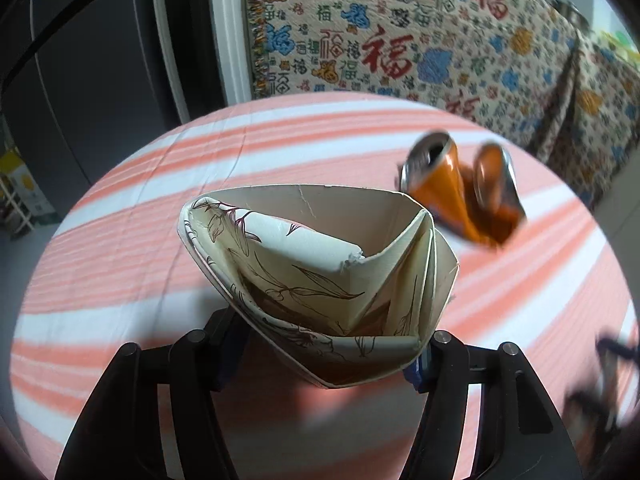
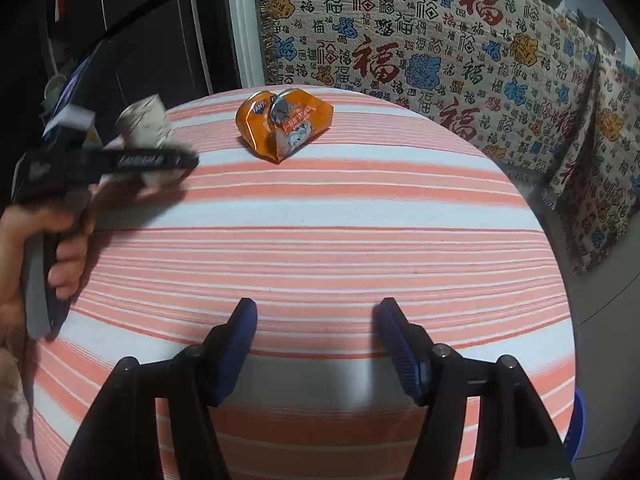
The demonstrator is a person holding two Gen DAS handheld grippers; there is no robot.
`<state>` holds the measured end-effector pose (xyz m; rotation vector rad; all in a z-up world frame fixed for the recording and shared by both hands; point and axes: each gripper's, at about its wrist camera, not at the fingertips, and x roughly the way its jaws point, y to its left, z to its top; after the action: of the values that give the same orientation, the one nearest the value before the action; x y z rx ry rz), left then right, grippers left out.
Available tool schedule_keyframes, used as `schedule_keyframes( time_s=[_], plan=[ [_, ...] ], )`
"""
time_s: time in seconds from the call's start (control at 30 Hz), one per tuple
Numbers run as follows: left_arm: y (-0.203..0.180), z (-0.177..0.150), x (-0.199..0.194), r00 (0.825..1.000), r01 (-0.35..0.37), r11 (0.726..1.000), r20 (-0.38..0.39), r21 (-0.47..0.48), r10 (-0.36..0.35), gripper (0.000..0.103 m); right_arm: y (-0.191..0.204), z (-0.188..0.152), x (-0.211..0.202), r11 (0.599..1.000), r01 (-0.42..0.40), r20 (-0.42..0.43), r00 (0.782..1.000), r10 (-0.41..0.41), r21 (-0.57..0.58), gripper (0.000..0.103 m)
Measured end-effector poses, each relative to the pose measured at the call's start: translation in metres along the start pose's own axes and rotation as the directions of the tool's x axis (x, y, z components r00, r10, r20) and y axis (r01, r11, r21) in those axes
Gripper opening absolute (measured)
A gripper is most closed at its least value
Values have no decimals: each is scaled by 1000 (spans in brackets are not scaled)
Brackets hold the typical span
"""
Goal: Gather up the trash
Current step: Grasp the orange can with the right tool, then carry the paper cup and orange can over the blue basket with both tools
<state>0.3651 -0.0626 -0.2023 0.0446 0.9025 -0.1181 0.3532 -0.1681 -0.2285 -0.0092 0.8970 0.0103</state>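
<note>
Left wrist: crumpled paper cup [image 1: 316, 280]; dented can [image 1: 460, 196].

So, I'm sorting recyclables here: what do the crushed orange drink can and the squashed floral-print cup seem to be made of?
The crushed orange drink can looks like thin aluminium: glossy printed skin, bare silvery ends, sharp creases. The squashed floral-print cup, pinched in the left gripper, looks like matte paperboard: a torn fibrous rim and crisp folds; any inner coating can't be judged.

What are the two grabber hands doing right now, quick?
Left gripper: closed on the crushed paper cup.
Right gripper: open, holding nothing, above the striped tablecloth.
</note>
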Motion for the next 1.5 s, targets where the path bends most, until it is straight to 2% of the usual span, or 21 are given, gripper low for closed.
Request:
schedule_keyframes(
  time_s=[0.1,0.17,0.37,0.5,0.63,0.67,0.7,0.73,0.8,1.1,1.27,1.5],
  plan=[
    [9,-18,-15,1000,7,1000,-5,12,-7,65,-2,18,11,1000,4,-29,1000,-4,-4,65],
    [13,-28,-23,1000,14,1000,-7,12,-14,66,-4,35,21,999,-14,-42,999,15,35,64],
    [15,-36,-28,1000,12,1000,-2,20,-12,66,25,86,36,995,-79,27,997,77,62,62],
    [15,-37,-28,1000,7,1000,-2,25,-7,67,44,113,55,993,-51,43,998,47,106,56],
    [15,-36,-28,1000,15,1000,-2,19,-15,67,35,122,76,980,-22,31,999,17,200,56],
    [16,-36,-27,1000,15,1000,-2,19,-15,67,32,122,79,974,-24,32,999,18,223,38],
    [16,-36,-27,1000,15,1000,-3,20,-15,67,28,121,82,970,-34,25,999,29,241,31],
    [16,-36,-27,1000,15,1000,-2,20,-15,67,24,119,84,967,-43,14,999,41,250,29],
    [16,-35,-27,1000,15,1000,-3,20,-15,67,21,114,78,972,-42,24,999,37,229,21],
    [17,-35,-28,1000,15,1000,3,24,-15,66,-9,85,22,989,-58,49,997,52,136,21],
    [9,-45,-39,997,80,997,11,14,-80,65,-25,61,-16,990,-94,32,995,91,101,21],
    [-34,-60,-74,994,102,988,34,117,-107,64,-46,26,-52,990,-95,16,995,94,102,21]
  ],
)
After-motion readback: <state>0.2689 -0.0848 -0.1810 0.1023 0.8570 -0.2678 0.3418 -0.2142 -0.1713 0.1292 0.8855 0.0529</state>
